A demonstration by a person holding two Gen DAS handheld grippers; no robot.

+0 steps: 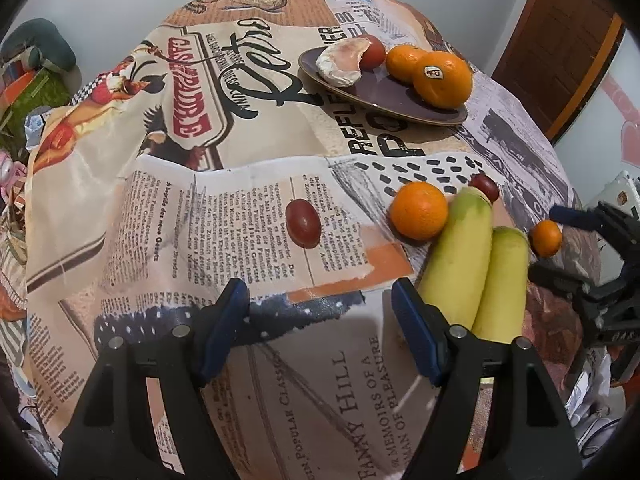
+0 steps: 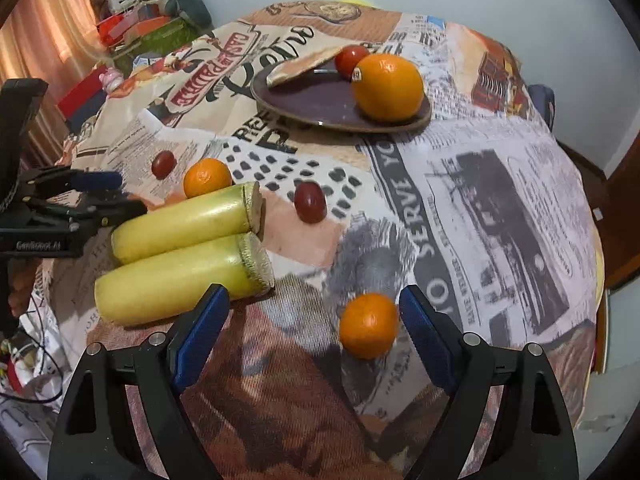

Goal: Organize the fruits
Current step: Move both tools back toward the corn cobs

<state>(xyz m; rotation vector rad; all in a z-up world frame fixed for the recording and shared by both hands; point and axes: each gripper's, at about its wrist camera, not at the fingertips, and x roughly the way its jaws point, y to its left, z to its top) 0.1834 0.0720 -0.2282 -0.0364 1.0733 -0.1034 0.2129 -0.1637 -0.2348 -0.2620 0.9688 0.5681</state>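
A dark purple plate [image 1: 372, 92] at the back of the table holds two oranges [image 1: 442, 80], a red tomato [image 1: 374, 51] and a pale fruit wedge [image 1: 342, 62]. On the cloth lie two red grapes [image 1: 303, 223] [image 1: 484, 186], a mandarin [image 1: 418, 210], two yellow-green banana pieces [image 1: 460, 264] and a small mandarin [image 1: 545, 237]. My left gripper [image 1: 320, 332] is open and empty above the cloth, left of the bananas. My right gripper [image 2: 312, 336] is open, with the small mandarin [image 2: 369, 326] between its fingers, close to the right finger. The plate also shows in the right wrist view [image 2: 320, 104].
The table is covered with a newspaper-print cloth [image 1: 256, 208] that drapes over its edges. Cluttered boxes and a dark cushion [image 2: 176, 0] stand beyond the far left edge. A wooden door [image 1: 560, 40] is at the back right.
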